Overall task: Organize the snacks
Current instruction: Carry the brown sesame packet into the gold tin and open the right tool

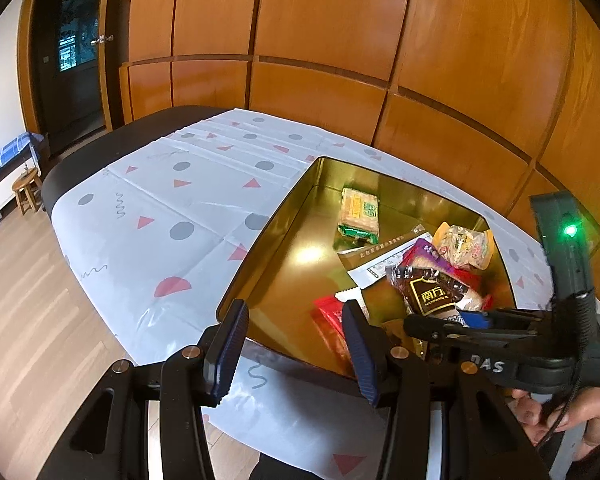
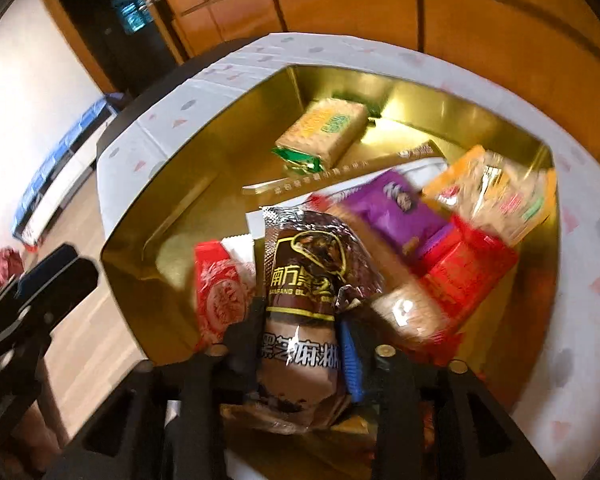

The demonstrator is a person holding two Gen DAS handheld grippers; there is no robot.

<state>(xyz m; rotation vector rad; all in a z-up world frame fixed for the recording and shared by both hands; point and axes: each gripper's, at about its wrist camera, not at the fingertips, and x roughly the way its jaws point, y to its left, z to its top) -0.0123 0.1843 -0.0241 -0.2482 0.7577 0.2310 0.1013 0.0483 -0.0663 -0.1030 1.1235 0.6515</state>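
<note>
**Brown packet hung over the gold tin**

The right tool (image 2: 300, 344) held a brown snack packet (image 2: 300, 300) between its pads, long axis running straight out along the fingers, directly above the gold tin (image 1: 268, 240) on the bench (image 1: 160, 208). Beneath it lay a heap of packets, with a cracker pack (image 1: 358, 218) alone at the far end. The left tool (image 1: 296, 344) stood wide and empty at the tin's near rim. My read: the right hand was nearer, and the drop looked imminent.
</note>
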